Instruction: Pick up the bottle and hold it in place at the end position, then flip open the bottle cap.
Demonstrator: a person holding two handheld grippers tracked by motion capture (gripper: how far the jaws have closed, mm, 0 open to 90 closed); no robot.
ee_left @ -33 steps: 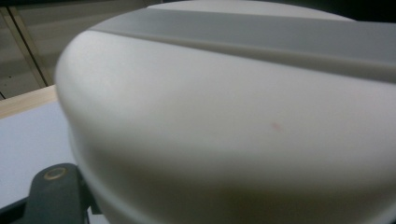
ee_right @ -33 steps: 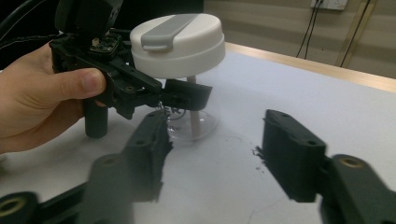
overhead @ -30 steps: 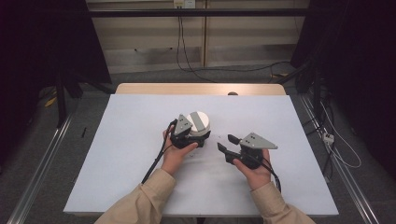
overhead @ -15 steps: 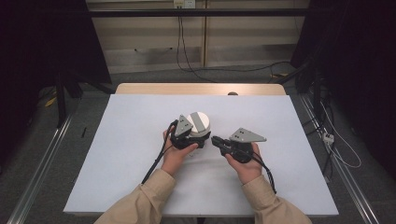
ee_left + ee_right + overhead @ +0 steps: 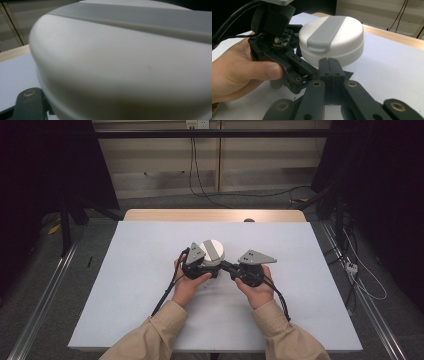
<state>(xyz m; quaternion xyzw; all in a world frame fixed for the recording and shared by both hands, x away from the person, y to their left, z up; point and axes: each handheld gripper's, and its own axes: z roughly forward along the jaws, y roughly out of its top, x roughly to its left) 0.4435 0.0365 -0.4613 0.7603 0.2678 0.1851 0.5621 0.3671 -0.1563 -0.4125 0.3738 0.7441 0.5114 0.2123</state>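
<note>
I had the left gripper (image 5: 199, 265) clamped on the white tub (image 5: 212, 252), jaws round its lower body; in the left gripper view the tub (image 5: 120, 65) sat right up against the camera. The right gripper (image 5: 329, 65) came in with jaws pressed together, nothing between them, tips just short of the tub's (image 5: 332, 37) near side, below the grey lid strap (image 5: 325, 32). The tub stood on the table (image 5: 150, 270), directly ahead of both grippers. Step, I judged: steadying the tub for opening. Next called for spreading the right jaws and catching the strap's near end, left grip kept firm.
</note>
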